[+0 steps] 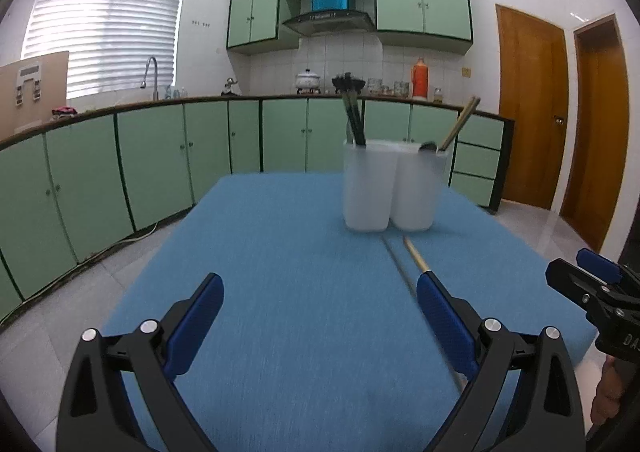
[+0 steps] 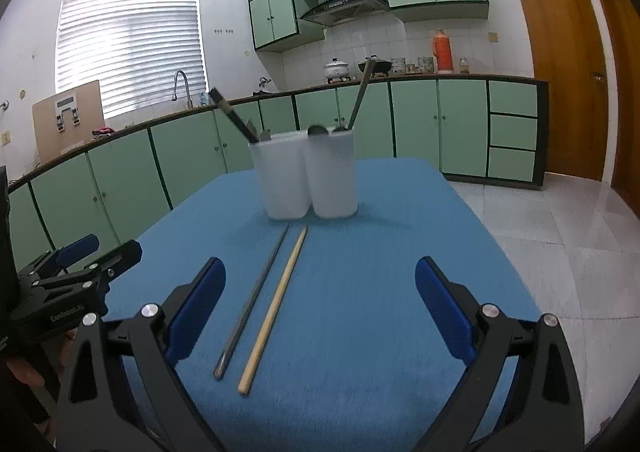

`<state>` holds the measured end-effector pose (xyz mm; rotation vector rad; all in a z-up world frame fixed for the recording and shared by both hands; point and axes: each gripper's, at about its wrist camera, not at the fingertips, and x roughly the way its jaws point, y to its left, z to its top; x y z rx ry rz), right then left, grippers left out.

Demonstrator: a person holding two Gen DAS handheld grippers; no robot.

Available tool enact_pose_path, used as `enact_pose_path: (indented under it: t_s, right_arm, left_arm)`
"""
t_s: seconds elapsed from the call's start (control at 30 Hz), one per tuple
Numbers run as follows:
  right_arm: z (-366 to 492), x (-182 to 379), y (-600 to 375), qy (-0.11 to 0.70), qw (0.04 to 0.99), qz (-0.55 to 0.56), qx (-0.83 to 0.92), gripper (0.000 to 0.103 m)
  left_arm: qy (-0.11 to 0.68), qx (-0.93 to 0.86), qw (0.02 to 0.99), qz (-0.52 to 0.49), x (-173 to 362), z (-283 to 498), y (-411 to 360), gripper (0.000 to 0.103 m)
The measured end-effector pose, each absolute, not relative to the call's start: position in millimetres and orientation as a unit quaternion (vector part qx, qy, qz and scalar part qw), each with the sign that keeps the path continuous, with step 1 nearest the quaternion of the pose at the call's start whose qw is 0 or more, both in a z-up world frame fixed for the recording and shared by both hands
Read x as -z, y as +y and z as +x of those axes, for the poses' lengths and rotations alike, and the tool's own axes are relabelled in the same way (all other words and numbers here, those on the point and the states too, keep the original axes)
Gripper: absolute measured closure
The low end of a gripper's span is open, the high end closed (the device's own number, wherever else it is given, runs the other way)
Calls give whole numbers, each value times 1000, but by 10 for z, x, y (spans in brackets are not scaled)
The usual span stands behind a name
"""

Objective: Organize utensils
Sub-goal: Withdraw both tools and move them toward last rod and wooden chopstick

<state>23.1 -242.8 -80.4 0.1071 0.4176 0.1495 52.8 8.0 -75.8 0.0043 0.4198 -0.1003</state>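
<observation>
Blue cloth-covered table (image 2: 400, 220) is where everything sits, with two frosted white plastic utensil cups (image 2: 306, 176) standing side by side and touching, toward the far end. Left cup has dark-handled utensils (image 2: 234, 116) sticking out at a lean; right cup holds a long thin handle (image 2: 360, 100) and what looks like a spoon bowl peeking over the rim.

On the cloth in front of the cups lie two loose sticks, near each other and roughly parallel: a pale wooden chopstick (image 2: 276, 304) and a thin grey metal chopstick (image 2: 254, 300), both flat and pointing toward the cups.

Right gripper (image 2: 320, 276) has its blue-padded jaws spread wide, nothing between them, hovering above the near ends of the sticks. Left gripper (image 1: 320, 288) is spread wide too and holding nothing; from its camera the wooden stick passes just behind its right pad (image 1: 444, 316).
</observation>
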Motion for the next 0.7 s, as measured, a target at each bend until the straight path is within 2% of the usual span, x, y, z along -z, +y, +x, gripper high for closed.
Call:
enact_pose_path:
  t_s: [0.33, 0.43, 0.5, 0.7]
  right_arm:
    - [-33, 1167, -2085, 192, 979, 9, -66, 11]
    - [-65, 1227, -2050, 186, 980, 6, -64, 24]
    - [-81, 1272, -2020, 185, 981, 1, -59, 25]
    - [-98, 1383, -1921, 185, 981, -14, -53, 38]
  left_arm:
    - [237, 34, 971, 9, 1077, 318, 190, 8]
    - [240, 32, 970, 9, 1120, 274, 204, 8]
    - [242, 29, 970, 10, 1137, 256, 209, 8]
    - [243, 26, 970, 5, 1156, 221, 235, 8]
